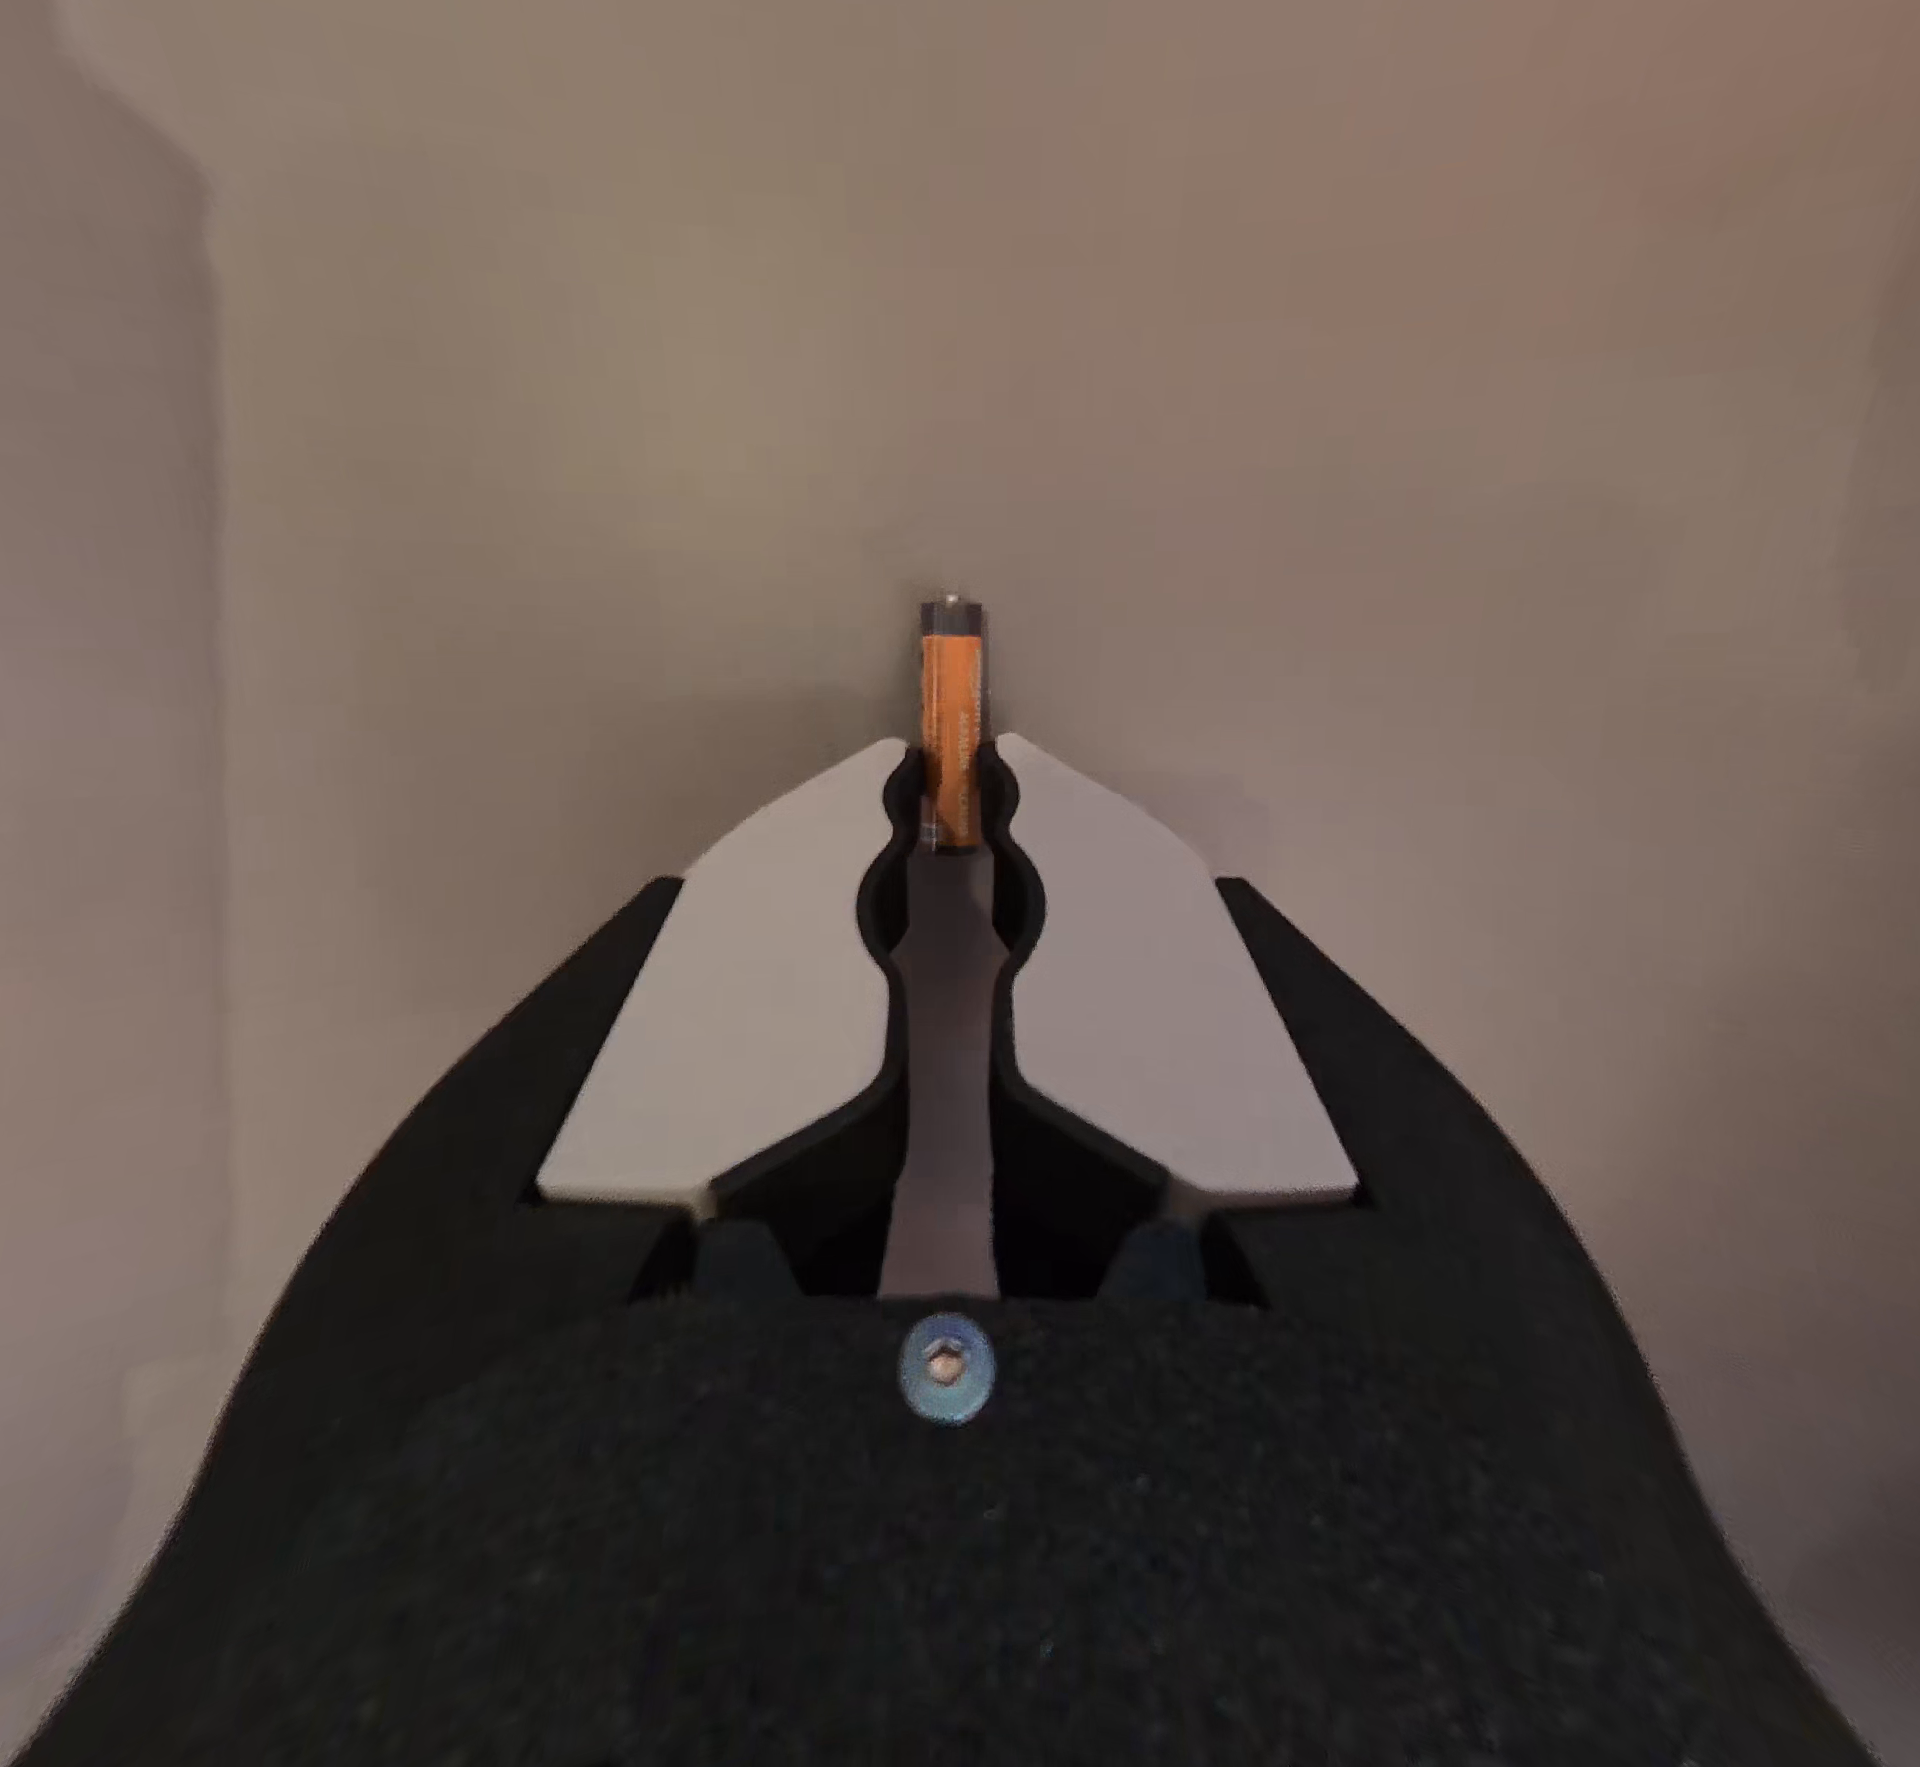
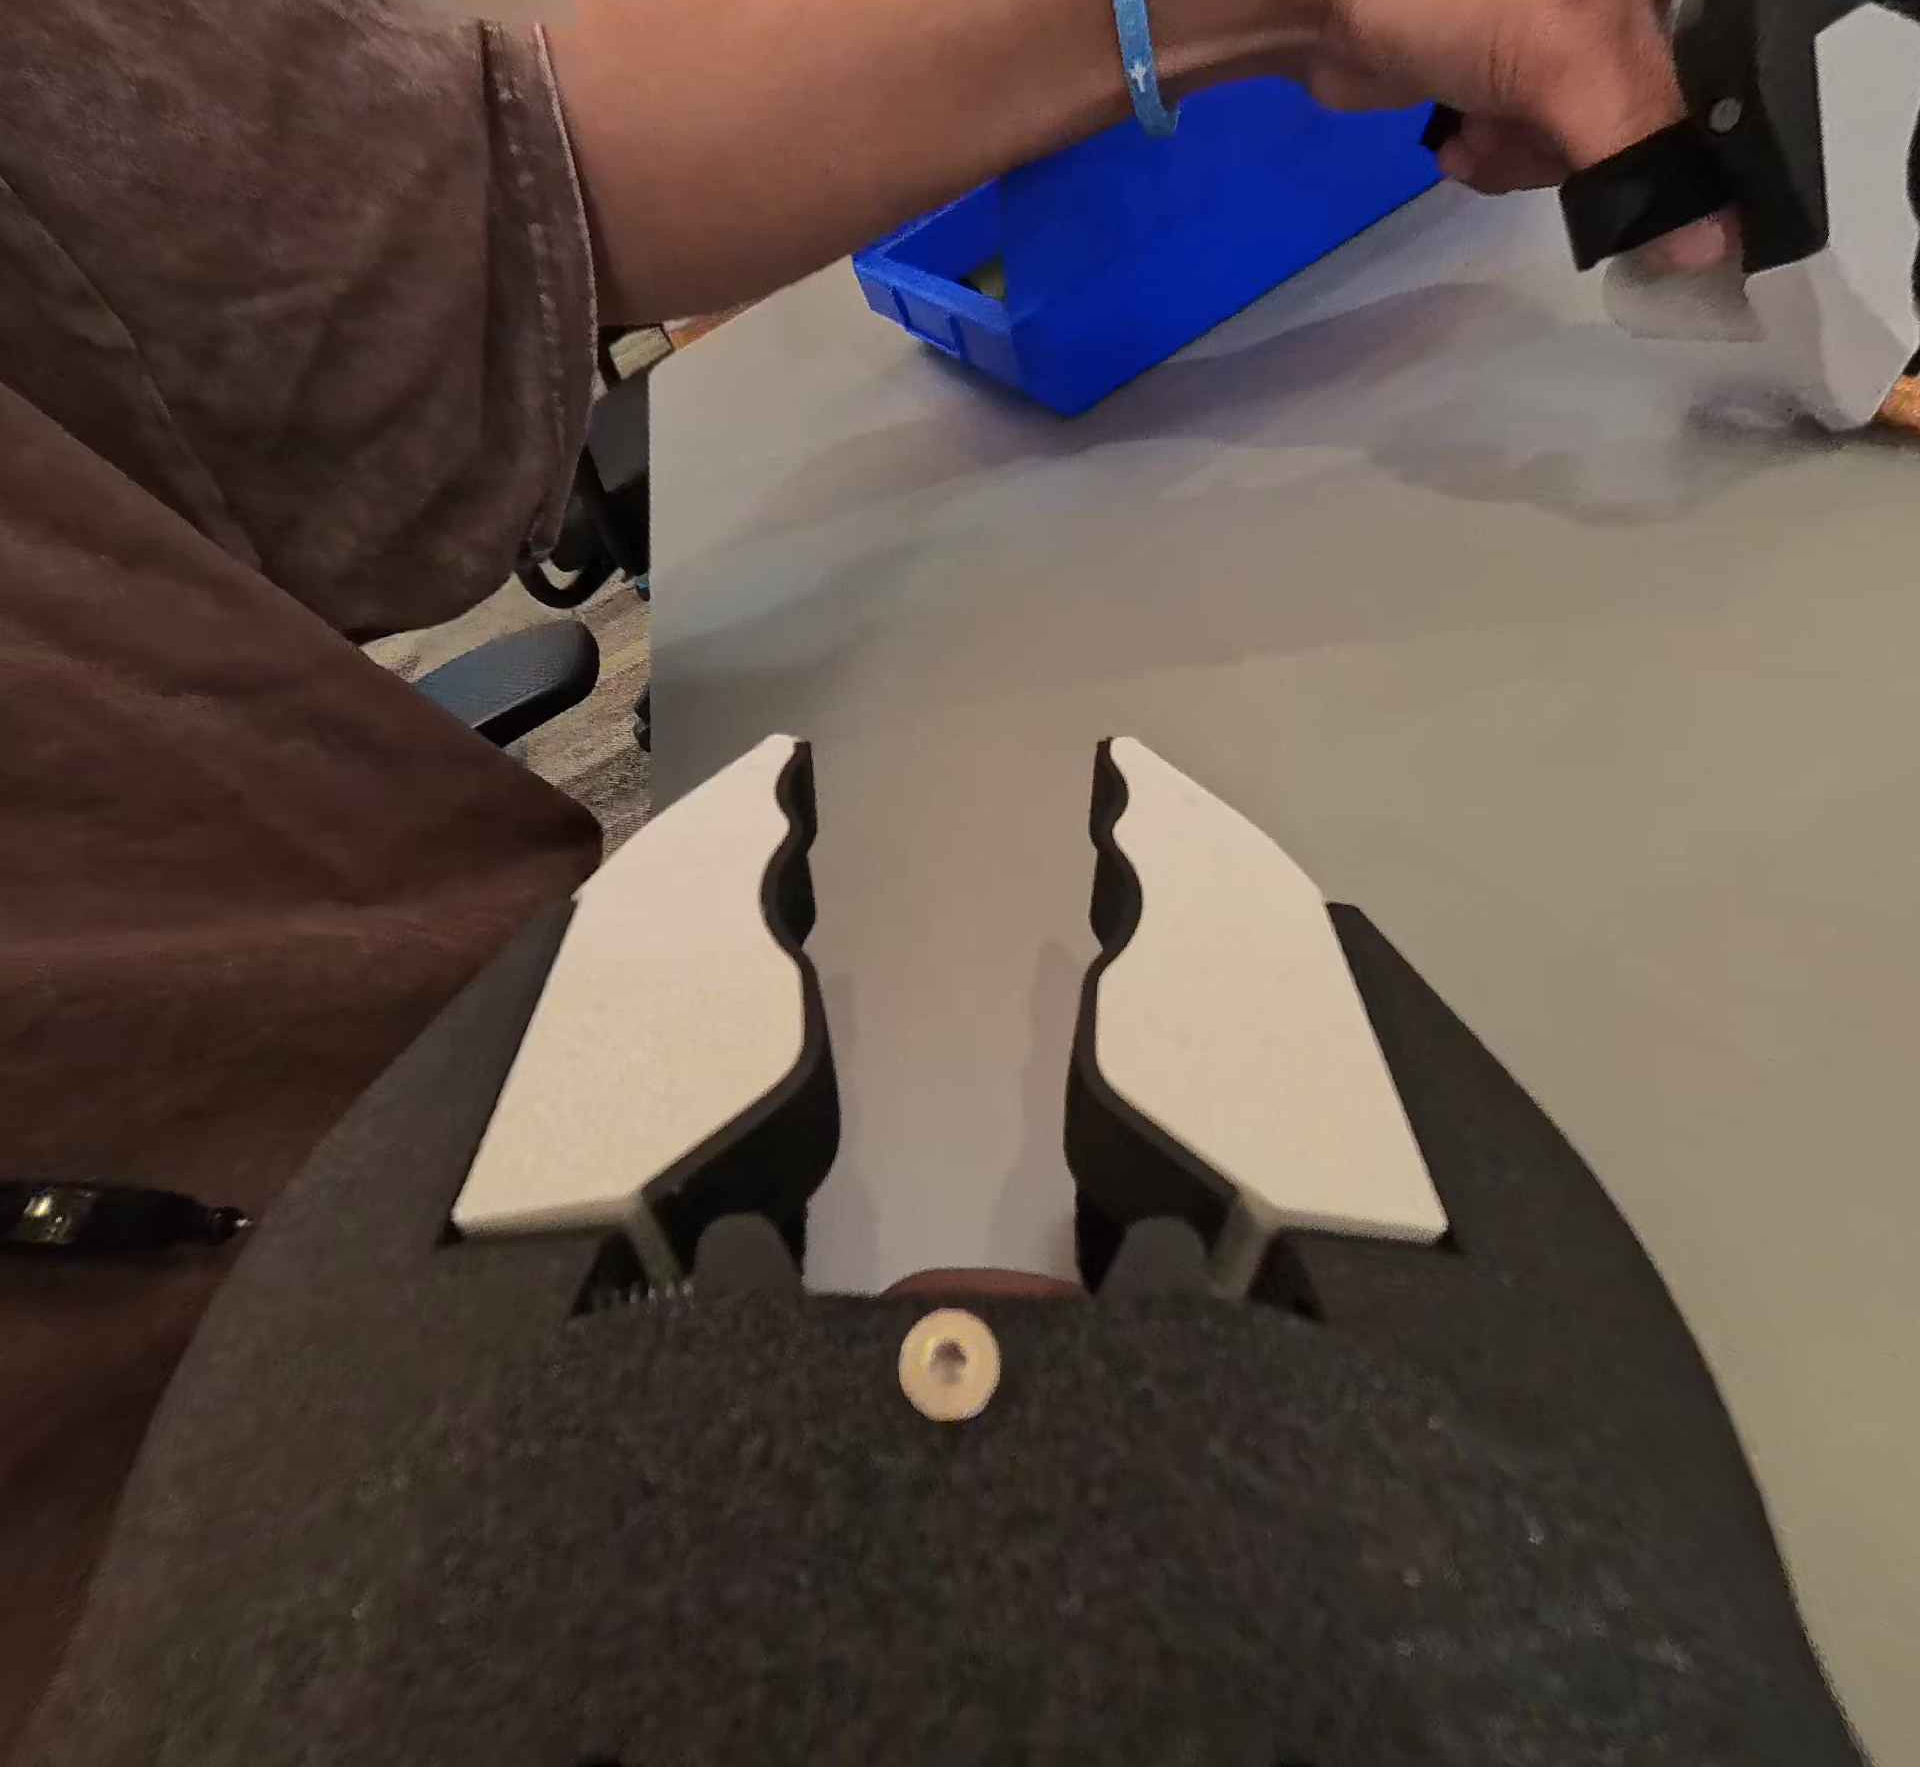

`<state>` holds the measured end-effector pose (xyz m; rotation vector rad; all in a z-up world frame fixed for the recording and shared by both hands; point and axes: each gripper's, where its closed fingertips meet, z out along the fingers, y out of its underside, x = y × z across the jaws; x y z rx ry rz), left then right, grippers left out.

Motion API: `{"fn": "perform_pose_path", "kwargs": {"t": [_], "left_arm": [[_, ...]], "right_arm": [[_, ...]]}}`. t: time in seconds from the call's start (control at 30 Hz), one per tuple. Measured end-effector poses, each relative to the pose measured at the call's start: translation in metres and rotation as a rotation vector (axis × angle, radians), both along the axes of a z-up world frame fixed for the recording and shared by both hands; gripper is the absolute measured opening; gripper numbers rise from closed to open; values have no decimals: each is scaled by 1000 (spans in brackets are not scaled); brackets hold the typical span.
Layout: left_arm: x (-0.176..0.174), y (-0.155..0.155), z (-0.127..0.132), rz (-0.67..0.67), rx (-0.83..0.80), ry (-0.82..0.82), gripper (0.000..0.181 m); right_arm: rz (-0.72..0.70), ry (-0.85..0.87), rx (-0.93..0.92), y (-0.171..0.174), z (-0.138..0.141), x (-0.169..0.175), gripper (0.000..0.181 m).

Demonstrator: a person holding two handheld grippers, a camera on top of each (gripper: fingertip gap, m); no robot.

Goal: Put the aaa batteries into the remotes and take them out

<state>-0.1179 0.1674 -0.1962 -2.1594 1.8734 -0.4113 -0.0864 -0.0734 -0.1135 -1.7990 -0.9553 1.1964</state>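
In the left wrist view my left gripper (image 1: 954, 749) is shut on an orange and black AAA battery (image 1: 952, 699). The battery lies along the fingers and sticks out past the tips over the bare grey table (image 1: 1039, 263). In the right wrist view my right gripper (image 2: 954, 756) is open and empty, low over the grey table (image 2: 1351, 678). The left gripper (image 2: 1787, 159) shows at the top right of that view, held by a hand, with its white finger down at the table. No remote is in view.
A blue plastic bin (image 2: 1132, 263) stands on the table beyond the right gripper, under the person's forearm (image 2: 883, 55). The person's brown sleeve (image 2: 260, 367) fills the left side. The table's left edge (image 2: 649, 574) runs past an office chair (image 2: 509, 678). The gap from one gripper's tips to the other's is roughly 25 cm.
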Motion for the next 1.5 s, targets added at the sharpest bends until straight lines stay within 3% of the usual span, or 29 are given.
{"fn": "perform_pose_path", "kwargs": {"t": [0.13,0.23,0.33,0.4,0.47,0.53,0.63,0.77,1.0,1.07,1.2,1.27,1.33,1.43,1.5], "left_arm": [[-8,4,8,52,14,3,27],[-30,-3,61,150,14,-80,35],[-101,10,133,404,150,-206,31],[-180,29,150,631,247,-161,30],[-262,45,132,817,272,13,32],[-322,53,98,966,195,169,33],[-359,60,49,1130,2,217,33],[-380,69,17,1192,-9,334,33],[-393,68,6,1188,47,477,22],[-391,67,4,1178,53,473,11],[-373,59,8,1152,-32,379,11],[-347,58,29,1118,-59,229,10],[-300,56,69,999,-49,47,10],[-206,45,136,717,33,-155,10],[-130,24,155,437,53,-222,10]], "right_arm": [[7,-4,-2,-2,0,1,51],[9,15,-14,-2,3,1,51],[10,16,-29,-2,2,2,51],[19,19,-44,-3,0,1,51],[33,25,-56,-4,-1,-1,51],[48,27,-64,-6,-2,-4,51],[68,24,-55,-7,-1,-8,51],[72,29,-67,-7,-2,-8,51],[75,21,-66,-7,-3,-6,51],[80,22,-70,-8,-3,-7,50],[92,17,-67,-11,-3,-9,50],[89,14,-60,-10,-3,-8,50],[77,18,-56,-8,-1,-7,49],[58,39,-63,-4,2,-4,49],[55,57,-72,-3,5,-2,48]]}}
